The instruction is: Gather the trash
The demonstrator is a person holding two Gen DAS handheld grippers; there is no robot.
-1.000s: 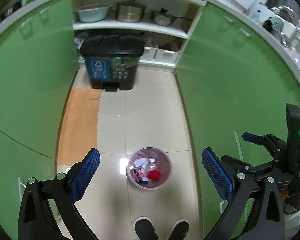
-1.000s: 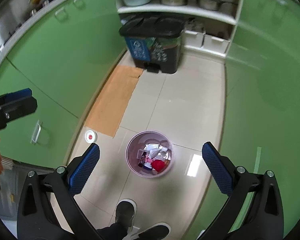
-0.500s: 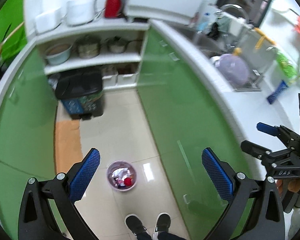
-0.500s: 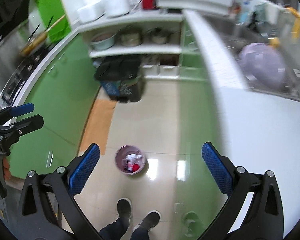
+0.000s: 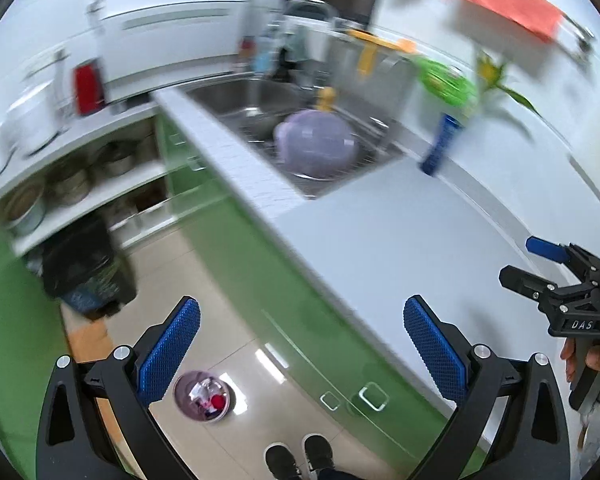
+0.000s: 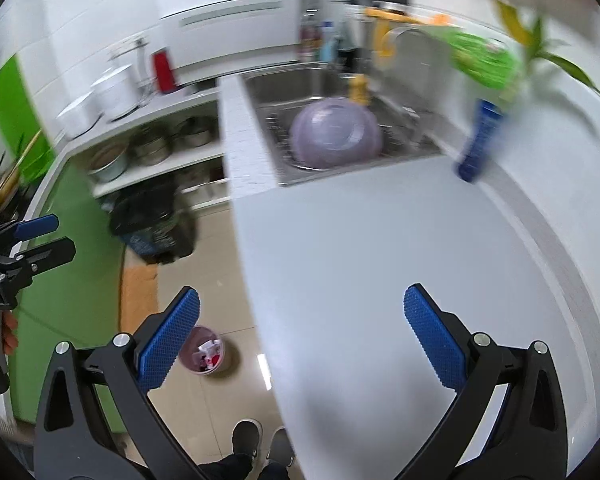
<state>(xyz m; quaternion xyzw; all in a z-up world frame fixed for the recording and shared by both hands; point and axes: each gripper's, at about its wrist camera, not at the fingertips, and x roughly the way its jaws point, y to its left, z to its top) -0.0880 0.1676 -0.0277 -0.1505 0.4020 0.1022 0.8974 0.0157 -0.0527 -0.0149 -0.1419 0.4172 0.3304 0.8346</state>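
A small pink bin [image 5: 202, 396] is sitting on the tiled floor [image 5: 228, 344] at the lower left of the left wrist view, apart from the green cabinets [image 5: 284, 304]. It is already holding trash [image 5: 210, 398]: a red scrap and some pale wrappers, too small to tell further. In the right wrist view the bin [image 6: 204, 351] is showing at lower centre-left, partly behind a blue pad.

The left gripper [image 5: 300, 354] is hanging high above the floor, its claw spread wide and holding nothing. The right gripper [image 6: 302, 340] is likewise spread wide and empty, hovering over the white counter [image 6: 380, 264].

The person's shoes [image 5: 298, 456] are standing just below the bin in the frame. A black pedal bin [image 5: 86, 268] is standing at centre left, under shelves of pots [image 5: 72, 184].

Further out, a sink [image 6: 340, 136] at upper centre is holding a lilac basin [image 6: 334, 136], and a blue bottle [image 6: 478, 142] is leaning at upper right. The background is blurring.

Judging by this, some trash is already collected. The visible counter is showing no obvious loose litter, so what is left cannot be told.
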